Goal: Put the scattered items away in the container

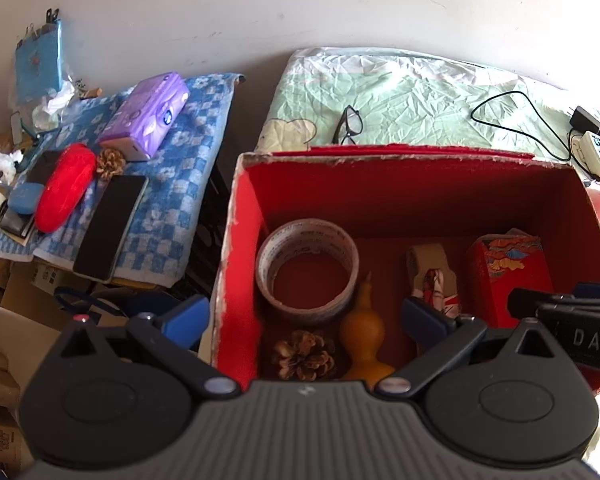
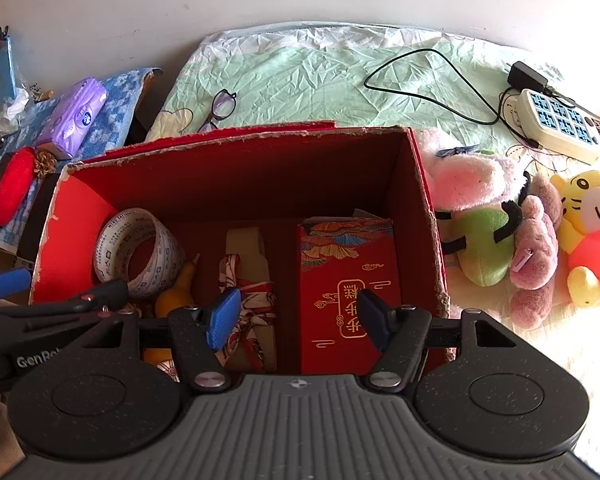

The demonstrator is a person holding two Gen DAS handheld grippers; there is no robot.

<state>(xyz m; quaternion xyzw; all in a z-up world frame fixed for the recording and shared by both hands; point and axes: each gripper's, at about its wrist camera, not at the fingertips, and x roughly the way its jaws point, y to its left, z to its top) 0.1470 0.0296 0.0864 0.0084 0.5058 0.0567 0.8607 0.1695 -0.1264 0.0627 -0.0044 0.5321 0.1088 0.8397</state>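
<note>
A red cardboard box [image 1: 380, 156] [image 2: 240, 136] holds a tape roll [image 1: 308, 228], a yellow gourd [image 1: 362, 328], a pine cone [image 1: 304, 354], a cloth-wrapped item [image 2: 248, 280] and a red gift box [image 2: 348, 272]. My left gripper [image 1: 304, 316] is open and empty, straddling the box's left wall above the gourd. My right gripper [image 2: 299, 318] is open over the gift box, gripping nothing. Outside on the blue towel lie a red case [image 1: 64, 188], a purple tissue pack [image 1: 148, 116], a second pine cone [image 1: 110, 163] and a phone [image 1: 110, 228].
Glasses [image 2: 220, 108] lie on the green sheet behind the box. Plush toys [image 2: 480, 240] crowd the box's right side, with a power strip [image 2: 556, 124] and black cable beyond. Cardboard boxes and clutter sit below the towel at left.
</note>
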